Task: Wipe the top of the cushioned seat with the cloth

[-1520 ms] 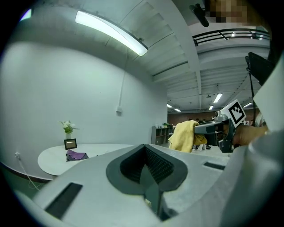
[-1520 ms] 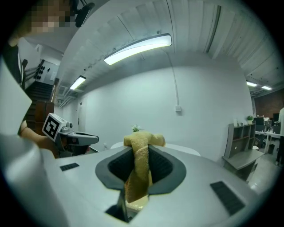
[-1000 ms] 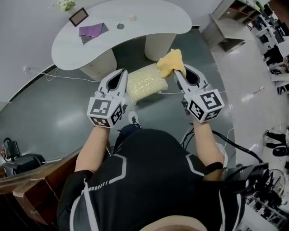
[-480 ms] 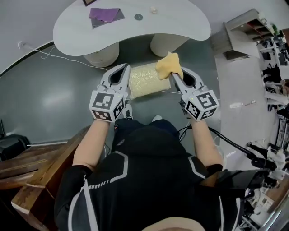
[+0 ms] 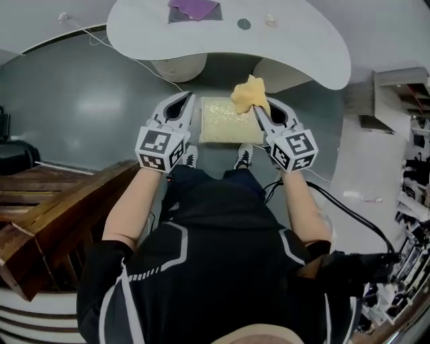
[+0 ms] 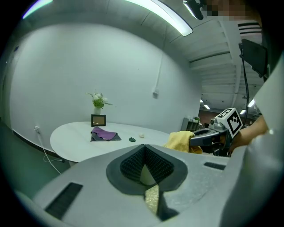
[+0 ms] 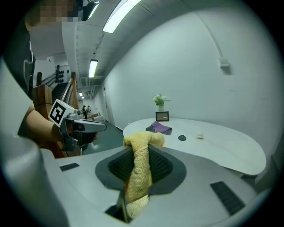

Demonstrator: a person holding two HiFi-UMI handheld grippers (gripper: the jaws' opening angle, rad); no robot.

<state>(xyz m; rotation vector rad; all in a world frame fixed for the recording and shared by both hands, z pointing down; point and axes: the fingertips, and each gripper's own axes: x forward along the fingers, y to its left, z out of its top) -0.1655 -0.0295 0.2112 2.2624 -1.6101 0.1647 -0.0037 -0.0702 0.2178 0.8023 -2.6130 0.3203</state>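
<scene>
The cushioned seat (image 5: pixel 226 121) is a pale yellow, speckled square pad low on the floor, just in front of the white table's legs. My right gripper (image 5: pixel 259 109) is shut on a yellow cloth (image 5: pixel 248 95), which bunches above the seat's right far corner. In the right gripper view the cloth (image 7: pixel 139 168) hangs pinched between the jaws. My left gripper (image 5: pixel 183 107) hovers at the seat's left edge, shut with nothing in it. In the left gripper view a sliver of the seat (image 6: pixel 152 198) shows below the closed jaws.
A white curved table (image 5: pixel 228 40) stands beyond the seat, with a purple cloth (image 5: pixel 193 8) and small items on it. A cable runs across the grey floor (image 5: pixel 101 94). Wooden furniture (image 5: pixel 47 215) lies at the left; the person's feet (image 5: pixel 243 158) stand just before the seat.
The head view has swung round, so the table and seat now sit squarely ahead. Both grippers keep their places beside the seat; the cloth stays held in the right one.
</scene>
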